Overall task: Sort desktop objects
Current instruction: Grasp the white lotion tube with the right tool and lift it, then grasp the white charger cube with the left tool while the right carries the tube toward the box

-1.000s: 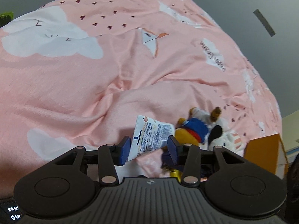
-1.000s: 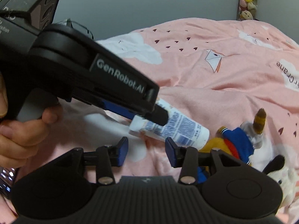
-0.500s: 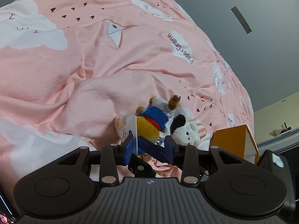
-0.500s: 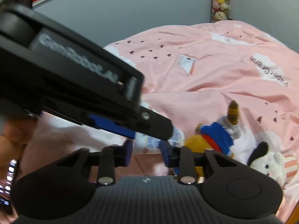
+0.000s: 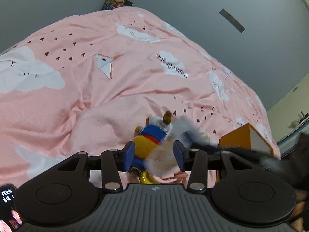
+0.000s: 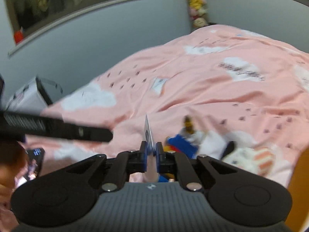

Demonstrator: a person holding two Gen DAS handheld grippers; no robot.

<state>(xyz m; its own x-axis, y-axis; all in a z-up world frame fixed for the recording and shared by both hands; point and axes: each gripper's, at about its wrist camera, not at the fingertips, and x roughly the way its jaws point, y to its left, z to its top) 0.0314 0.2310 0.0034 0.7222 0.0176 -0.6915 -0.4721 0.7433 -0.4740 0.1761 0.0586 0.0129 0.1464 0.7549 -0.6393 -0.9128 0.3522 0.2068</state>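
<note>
My right gripper is shut on the white Vaseline tube, which stands edge-on between its blue pads. The tube shows as a blurred white shape in the left wrist view, just right of my left gripper. My left gripper is open and empty, low over the yellow bear plush in a blue shirt. The bear lies on the pink bedspread beside a white plush with a striped ear.
An orange box stands at the right, its side also in the right wrist view. A shelf of plush toys hangs on the far grey wall. A phone lies at the lower left.
The left gripper let go of the tube and opened. The right gripper closed on the tube and lifted it to the right. Both views have tilted upward.
</note>
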